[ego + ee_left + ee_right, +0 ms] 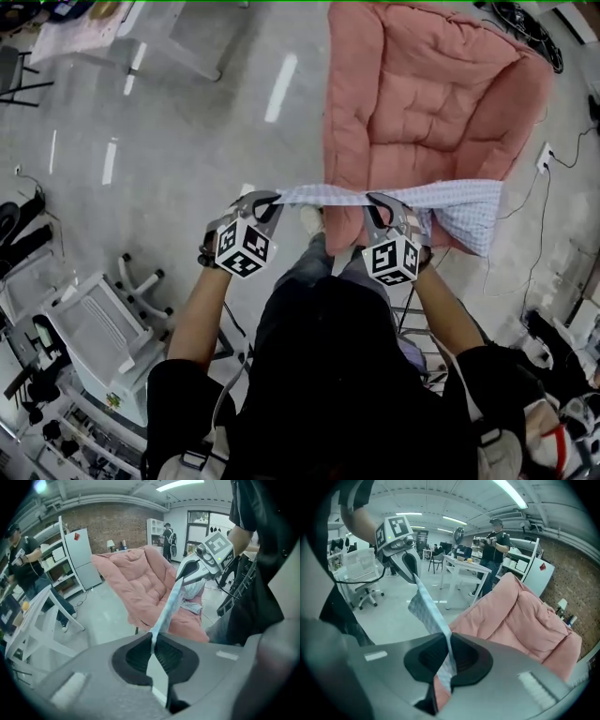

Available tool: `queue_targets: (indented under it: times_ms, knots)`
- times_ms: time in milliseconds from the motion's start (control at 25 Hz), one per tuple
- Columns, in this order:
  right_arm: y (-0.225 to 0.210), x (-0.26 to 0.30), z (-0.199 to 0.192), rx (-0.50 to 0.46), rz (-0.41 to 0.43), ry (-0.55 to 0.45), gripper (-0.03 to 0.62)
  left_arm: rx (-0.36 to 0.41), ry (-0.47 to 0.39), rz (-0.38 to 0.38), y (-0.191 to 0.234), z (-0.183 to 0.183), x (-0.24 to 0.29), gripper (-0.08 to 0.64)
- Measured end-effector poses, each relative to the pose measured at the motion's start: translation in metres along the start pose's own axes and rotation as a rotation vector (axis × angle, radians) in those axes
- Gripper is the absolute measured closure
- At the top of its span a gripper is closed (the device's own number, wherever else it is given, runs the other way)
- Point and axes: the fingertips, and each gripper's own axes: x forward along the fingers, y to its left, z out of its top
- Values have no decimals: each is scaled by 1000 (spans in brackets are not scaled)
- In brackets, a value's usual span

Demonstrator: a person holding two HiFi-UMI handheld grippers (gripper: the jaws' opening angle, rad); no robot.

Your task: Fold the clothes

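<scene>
Left tongs [267,202] and right tongs [377,202] each clamped on the top edge of a pale checked cloth [323,195], edge stretched taut between them at frame centre, remainder hanging lower right, pink quilted cushion [422,84] behind, upper right

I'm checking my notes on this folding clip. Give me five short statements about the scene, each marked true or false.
1. The left gripper is clamped on the checked cloth. True.
2. The right gripper is open and empty. False: its jaws are shut on the same cloth.
3. The cloth lies flat on the floor. False: it is held up, stretched between the two grippers.
4. A pink quilted cushion is in front of the person. True.
5. The cloth is plain red. False: it is a pale blue and white check.
</scene>
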Motion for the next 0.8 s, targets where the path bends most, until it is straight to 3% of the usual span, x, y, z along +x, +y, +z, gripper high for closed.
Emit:
queue_targets:
  times_ms: [240,560,800]
  knots:
    - [-4,35,0,-42,25,32,571,-65,20,-20,17,-21,20,545]
    - [-49,88,15,-47,4,76,569,-168,41,-72,74,-22,62,545]
    - [-70,117,11,-58,76,116,568,-241,95,-98,104,-16,91,543]
